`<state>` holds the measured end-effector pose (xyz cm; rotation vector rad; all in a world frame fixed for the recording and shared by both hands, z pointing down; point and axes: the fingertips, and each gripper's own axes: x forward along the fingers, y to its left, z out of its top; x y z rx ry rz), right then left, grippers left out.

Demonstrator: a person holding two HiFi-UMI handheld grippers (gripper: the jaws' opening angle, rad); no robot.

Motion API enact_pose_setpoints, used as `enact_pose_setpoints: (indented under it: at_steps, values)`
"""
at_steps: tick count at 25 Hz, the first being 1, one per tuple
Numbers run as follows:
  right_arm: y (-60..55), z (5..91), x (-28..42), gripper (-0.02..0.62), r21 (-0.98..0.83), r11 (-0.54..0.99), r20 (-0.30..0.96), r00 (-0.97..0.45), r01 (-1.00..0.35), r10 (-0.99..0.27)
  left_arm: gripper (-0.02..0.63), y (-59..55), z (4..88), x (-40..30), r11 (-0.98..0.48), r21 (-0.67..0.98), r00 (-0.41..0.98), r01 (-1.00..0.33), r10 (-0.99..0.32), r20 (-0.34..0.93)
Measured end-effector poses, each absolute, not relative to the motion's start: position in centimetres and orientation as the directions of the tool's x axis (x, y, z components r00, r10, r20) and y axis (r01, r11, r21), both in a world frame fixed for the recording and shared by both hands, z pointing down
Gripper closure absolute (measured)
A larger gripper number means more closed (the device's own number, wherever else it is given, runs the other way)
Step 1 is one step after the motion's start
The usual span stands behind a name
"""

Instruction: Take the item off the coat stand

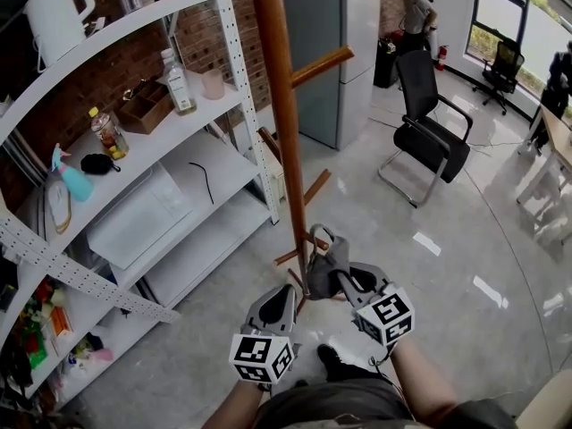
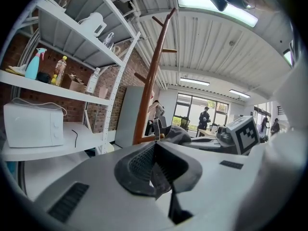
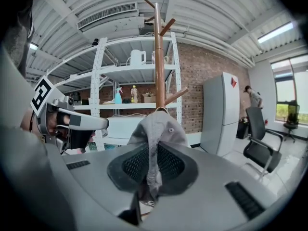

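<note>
By coat stand [image 1: 284, 132], right tongs [image 3: 150, 170] on cap [image 3: 158, 126]

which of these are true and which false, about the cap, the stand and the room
1. The right gripper has its fingers shut on the grey cap. True.
2. The left gripper grips the cap as well. False: its fingers are shut on nothing.
3. The cap is at the top of the stand. False: it is low down, by the bottom pegs.
4. A blue spray bottle stands on the shelves. True.
5. Someone sits in the black chair. False: it is empty.
</note>
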<state>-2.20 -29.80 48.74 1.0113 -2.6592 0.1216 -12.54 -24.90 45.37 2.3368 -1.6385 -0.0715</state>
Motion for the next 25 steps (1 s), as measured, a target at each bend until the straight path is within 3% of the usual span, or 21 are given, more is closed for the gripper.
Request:
enact_pose_setpoints:
  at_steps: [13,25]
  values:
    - [-23.9,46.1,-1.3,0.568,0.077,0.669,0.234,-0.639,-0.739,-0.733,0.600,-18.6,44.9,-14.4,-0.340,0.265,0.376,-0.902,-0.921,0.097]
    - [-16.0,48.9,0.6,0.568,0.042,0.607,0.294,-0.571,-0.793,-0.767,0.600,-13.2,46.1,-14.3,-0.381,0.302,0.424,-0.874,-0.901,0.091]
